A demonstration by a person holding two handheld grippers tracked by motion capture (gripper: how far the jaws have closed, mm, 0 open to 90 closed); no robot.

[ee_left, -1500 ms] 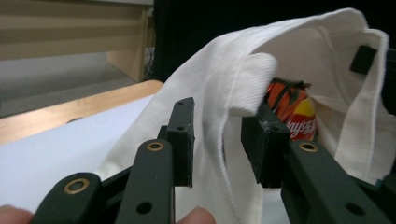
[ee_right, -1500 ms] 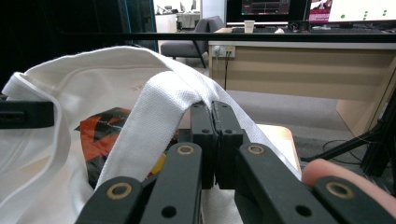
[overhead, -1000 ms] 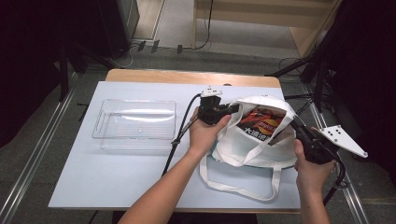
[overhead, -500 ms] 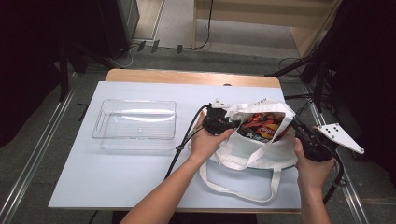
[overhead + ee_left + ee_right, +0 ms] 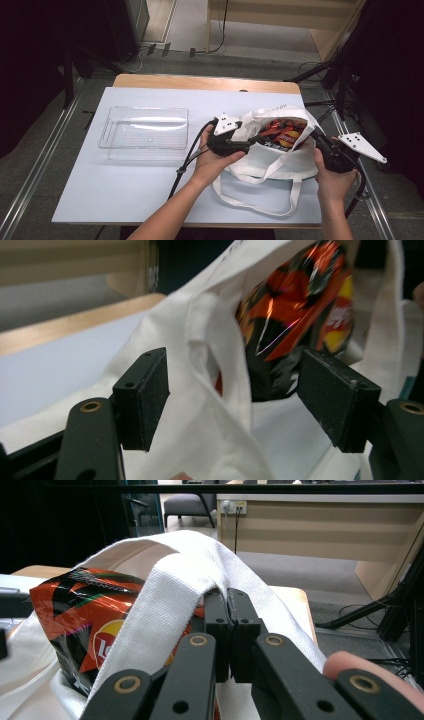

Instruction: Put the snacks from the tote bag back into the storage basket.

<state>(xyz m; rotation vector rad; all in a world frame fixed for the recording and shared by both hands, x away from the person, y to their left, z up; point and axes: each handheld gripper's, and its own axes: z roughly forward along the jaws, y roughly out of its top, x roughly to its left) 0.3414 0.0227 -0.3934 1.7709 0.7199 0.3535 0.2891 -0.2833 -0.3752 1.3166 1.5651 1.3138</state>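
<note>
White table (image 5: 125,185), tote bag (image 5: 270,155), chips (image 5: 282,134)

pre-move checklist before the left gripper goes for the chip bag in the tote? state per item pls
1. Right gripper shut on the tote bag strap: ok.
2. Left gripper open: ok.
3. Chip bag ahead of the left jaws: ok.
4. Gap between the left jaws free of tote fabric: not ok, the rim sits between them.
5. Plastic tray empty: ok.
6. Other contents under the chip bag: cannot tell.

White tote bag (image 5: 270,160); orange-black chip packet (image 5: 280,134); clear tray (image 5: 144,134)
</note>
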